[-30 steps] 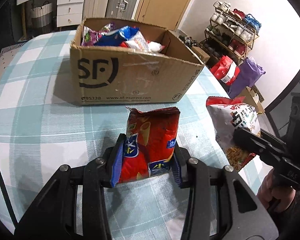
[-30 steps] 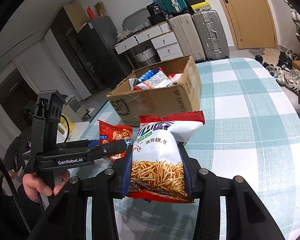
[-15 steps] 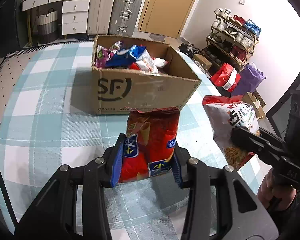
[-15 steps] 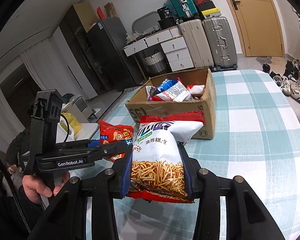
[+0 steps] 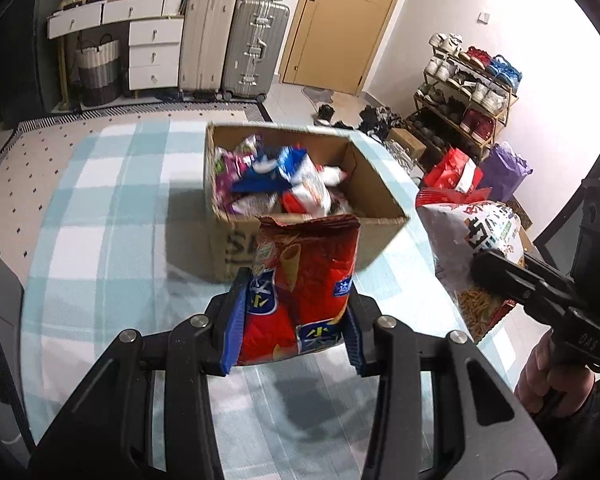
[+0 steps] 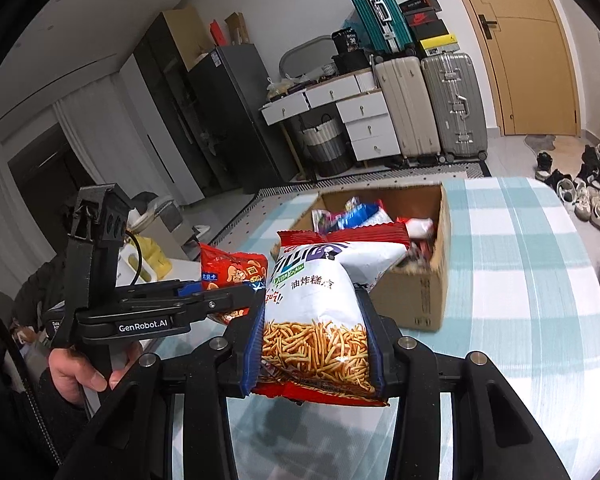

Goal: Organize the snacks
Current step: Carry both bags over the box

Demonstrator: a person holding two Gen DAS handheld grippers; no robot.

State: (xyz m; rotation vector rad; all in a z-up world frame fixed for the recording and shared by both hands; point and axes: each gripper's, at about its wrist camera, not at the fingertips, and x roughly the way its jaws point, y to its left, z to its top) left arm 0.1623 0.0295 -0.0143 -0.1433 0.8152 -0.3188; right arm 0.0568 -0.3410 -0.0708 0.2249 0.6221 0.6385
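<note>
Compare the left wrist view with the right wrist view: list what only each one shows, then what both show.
Only the left wrist view: the shoe rack and the purple bag beside it on the floor.

Only the right wrist view: the dark fridge and the teal suitcase stacked on top.

Both: the cardboard box of snacks on the checked tablecloth, the left tongs shut on the red snack bag, the right tongs shut on the white snack bag, and the silver suitcase.
</note>
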